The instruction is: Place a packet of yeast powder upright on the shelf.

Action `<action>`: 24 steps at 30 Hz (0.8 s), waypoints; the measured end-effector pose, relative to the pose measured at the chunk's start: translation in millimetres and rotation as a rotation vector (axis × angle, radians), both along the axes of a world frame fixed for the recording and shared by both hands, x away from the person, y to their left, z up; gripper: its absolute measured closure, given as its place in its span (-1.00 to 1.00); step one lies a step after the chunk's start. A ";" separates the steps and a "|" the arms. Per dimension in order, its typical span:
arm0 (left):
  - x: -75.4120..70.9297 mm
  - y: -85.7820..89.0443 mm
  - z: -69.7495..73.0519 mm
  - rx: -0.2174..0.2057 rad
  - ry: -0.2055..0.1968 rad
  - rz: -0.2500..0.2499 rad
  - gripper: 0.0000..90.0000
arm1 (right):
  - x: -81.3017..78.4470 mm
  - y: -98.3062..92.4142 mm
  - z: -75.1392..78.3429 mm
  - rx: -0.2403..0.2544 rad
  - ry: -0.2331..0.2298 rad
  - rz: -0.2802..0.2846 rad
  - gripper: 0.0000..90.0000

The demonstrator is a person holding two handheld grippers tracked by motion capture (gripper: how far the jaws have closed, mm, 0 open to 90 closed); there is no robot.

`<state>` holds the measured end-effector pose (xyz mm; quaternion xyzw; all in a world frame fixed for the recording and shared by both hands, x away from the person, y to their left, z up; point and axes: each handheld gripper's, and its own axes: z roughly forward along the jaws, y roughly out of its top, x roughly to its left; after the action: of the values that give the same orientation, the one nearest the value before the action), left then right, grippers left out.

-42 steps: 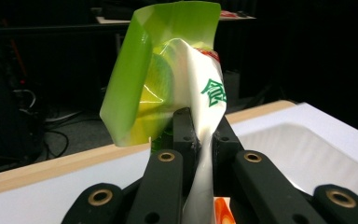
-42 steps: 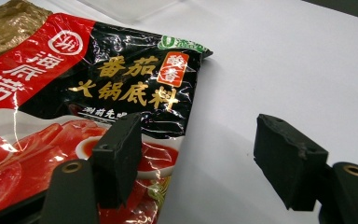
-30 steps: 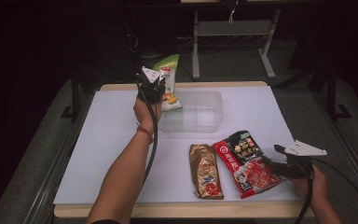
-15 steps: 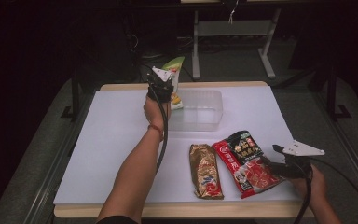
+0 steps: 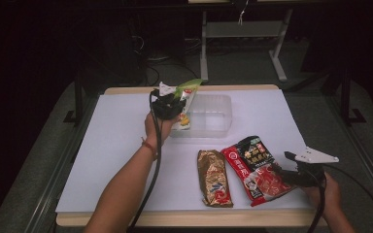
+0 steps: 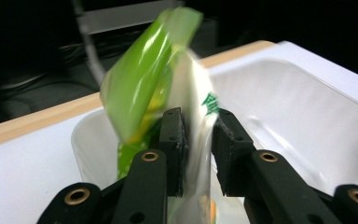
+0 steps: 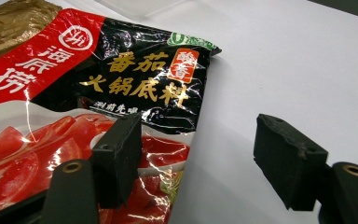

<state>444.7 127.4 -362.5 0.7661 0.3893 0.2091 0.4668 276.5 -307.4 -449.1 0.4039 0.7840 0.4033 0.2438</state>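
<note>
A green and white snack packet point(image 5: 188, 88) point(image 6: 144, 84) stands tilted at the left end of a clear plastic container point(image 5: 213, 115) point(image 6: 284, 102), its lower end inside the tub. My left gripper point(image 5: 176, 105) point(image 6: 198, 140) is at that end. Its jaws have just been opening and the blurred packet still hangs between them, loose. My right gripper point(image 5: 279, 174) point(image 7: 198, 140) lies low on the table, open. It straddles the right edge of a red and black tomato soup-base packet point(image 5: 250, 167) point(image 7: 98, 70), one jaw over the packet and one over bare table.
A gold-brown packet point(image 5: 214, 177) point(image 7: 14, 18) lies flat just left of the red one, near the front edge. The white table top point(image 5: 111, 155) has free room at the left. Dark metal frames and cables stand behind the table.
My left hand has carried the green packet to the right and down, onto the container's left end. The right hand and the two flat packets have stayed put.
</note>
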 end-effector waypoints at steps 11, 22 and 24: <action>-1.4 25.4 11.3 0.095 0.096 -0.252 0.16 | 0.7 0.4 -1.4 0.003 0.015 0.000 -0.30; 23.3 24.9 3.3 0.099 0.026 -0.100 -0.49 | 0.3 0.2 -1.4 0.004 0.016 -0.001 -0.30; 29.8 24.2 -2.7 0.086 0.047 -0.098 -0.56 | 0.1 0.0 -1.6 0.009 0.019 -0.004 -0.30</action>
<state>474.5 151.6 -365.2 0.8082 0.3530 0.1844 0.4339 276.6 -307.4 -450.7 0.4102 0.7837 0.4026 0.2354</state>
